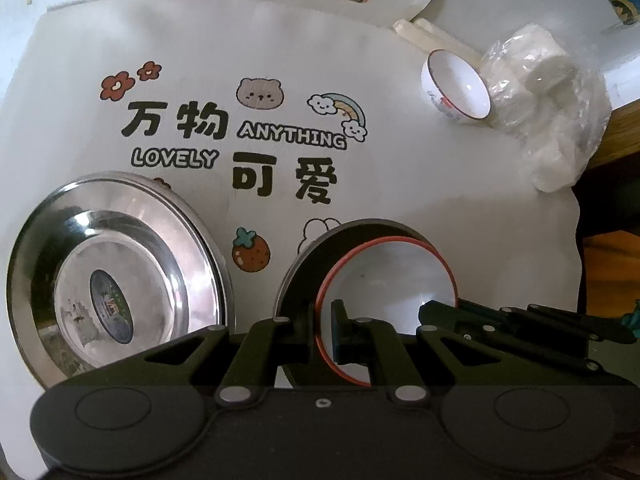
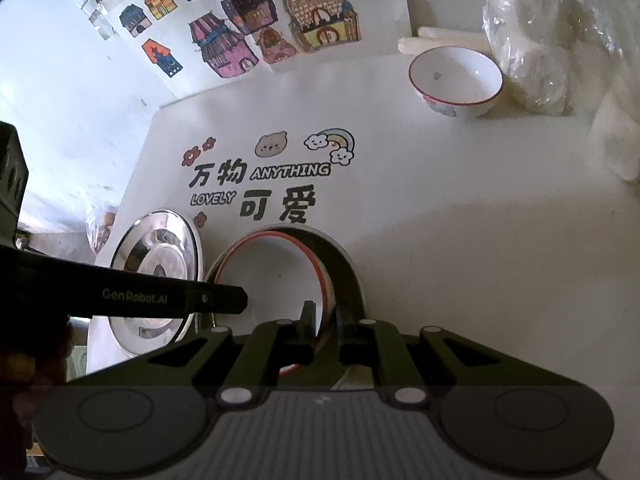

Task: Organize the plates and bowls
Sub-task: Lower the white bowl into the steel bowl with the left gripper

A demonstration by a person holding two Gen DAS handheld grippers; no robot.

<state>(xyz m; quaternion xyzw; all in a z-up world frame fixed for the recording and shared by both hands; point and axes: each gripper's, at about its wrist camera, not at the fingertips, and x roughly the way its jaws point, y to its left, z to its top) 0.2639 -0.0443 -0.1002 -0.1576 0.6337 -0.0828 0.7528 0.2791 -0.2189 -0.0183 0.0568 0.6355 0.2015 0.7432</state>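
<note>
Both tongs, left tongs (image 1: 322, 334) and right tongs (image 2: 326, 330), are clamping the red-rimmed white bowl's (image 1: 384, 280) opposite rims over the dark plate (image 2: 344, 260) on the counter (image 2: 460, 240); lowering should be level, releasing together.

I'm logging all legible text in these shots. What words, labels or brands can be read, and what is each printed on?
"万物 ANYTHING" on the white tablecloth, beside the flowers.
"LOVELY 可爱" on the same cloth, the line below.
"GenRobot.AI" on the left gripper, along its dark finger in the right wrist view.
The label inside the steel plate is too blurred to read.
The house drawings carry no readable words.
</note>
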